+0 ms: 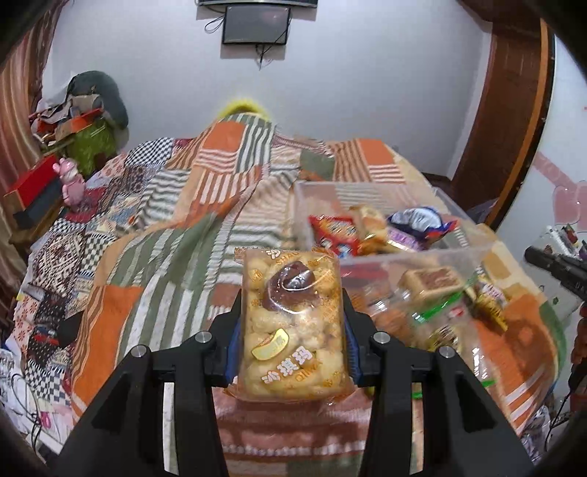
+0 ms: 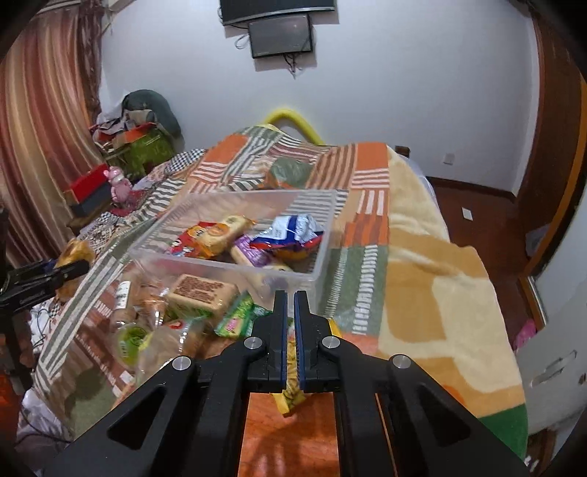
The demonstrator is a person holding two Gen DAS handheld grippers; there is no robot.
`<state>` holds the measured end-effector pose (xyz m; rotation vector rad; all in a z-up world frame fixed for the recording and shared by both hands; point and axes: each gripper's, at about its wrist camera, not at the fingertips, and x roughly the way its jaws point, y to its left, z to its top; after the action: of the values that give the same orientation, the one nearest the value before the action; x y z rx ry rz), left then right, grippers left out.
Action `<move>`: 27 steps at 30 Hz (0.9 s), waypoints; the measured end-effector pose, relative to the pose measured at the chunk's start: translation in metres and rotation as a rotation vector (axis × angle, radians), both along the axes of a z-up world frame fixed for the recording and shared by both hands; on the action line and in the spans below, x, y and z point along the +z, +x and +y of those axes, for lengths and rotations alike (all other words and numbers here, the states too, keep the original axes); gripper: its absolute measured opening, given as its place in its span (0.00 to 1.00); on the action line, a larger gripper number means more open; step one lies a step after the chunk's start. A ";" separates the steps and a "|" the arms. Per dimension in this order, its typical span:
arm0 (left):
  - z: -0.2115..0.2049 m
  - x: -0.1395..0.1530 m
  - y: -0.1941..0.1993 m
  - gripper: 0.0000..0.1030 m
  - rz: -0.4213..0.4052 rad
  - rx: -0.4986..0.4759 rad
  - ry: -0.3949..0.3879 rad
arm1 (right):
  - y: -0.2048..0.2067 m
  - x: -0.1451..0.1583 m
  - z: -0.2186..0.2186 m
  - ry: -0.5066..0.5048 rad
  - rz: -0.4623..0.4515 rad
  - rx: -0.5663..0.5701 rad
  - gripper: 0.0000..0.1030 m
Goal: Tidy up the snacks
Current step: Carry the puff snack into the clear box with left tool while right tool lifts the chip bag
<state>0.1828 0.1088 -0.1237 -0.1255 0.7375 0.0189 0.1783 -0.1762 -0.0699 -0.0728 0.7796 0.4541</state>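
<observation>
My left gripper is shut on a clear-wrapped pack of yellow puffed-rice cake, held above the bed left of the clear plastic bin. The bin holds several snack packets, among them a red one and a blue-white one. More loose snacks lie in a pile in front of the bin. My right gripper has its jaws almost together near the pile; a yellow packet shows below the fingers, and whether it is held cannot be told. The left gripper with its pack shows at the left of the right wrist view.
A patchwork blanket covers the bed. A pink toy, red boxes and clutter stand along the left side by the curtain. The bed's right edge drops to a wooden floor. A dark screen hangs on the far wall.
</observation>
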 end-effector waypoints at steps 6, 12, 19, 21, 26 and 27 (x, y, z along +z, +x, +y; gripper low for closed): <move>-0.015 0.002 0.003 0.43 -0.005 -0.040 -0.006 | 0.010 -0.035 -0.006 -0.042 0.090 -0.049 0.56; -0.017 -0.006 0.004 0.43 0.021 -0.048 -0.003 | 0.034 -0.078 -0.014 -0.027 0.230 -0.084 0.62; -0.014 -0.010 0.005 0.43 0.027 -0.038 -0.015 | 0.029 -0.080 -0.012 -0.031 0.208 -0.065 0.38; -0.015 -0.009 0.006 0.43 0.024 -0.041 -0.015 | 0.025 -0.076 -0.015 -0.017 0.192 -0.062 0.28; -0.019 -0.002 0.007 0.43 0.009 -0.049 -0.017 | 0.016 -0.065 -0.019 -0.019 0.160 -0.068 0.22; -0.020 0.000 0.007 0.43 0.003 -0.050 -0.018 | 0.015 -0.062 -0.020 -0.018 0.152 -0.068 0.21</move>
<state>0.1903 0.0891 -0.1235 -0.1243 0.7435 -0.0350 0.1936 -0.1967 -0.1314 -0.0283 0.9328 0.3908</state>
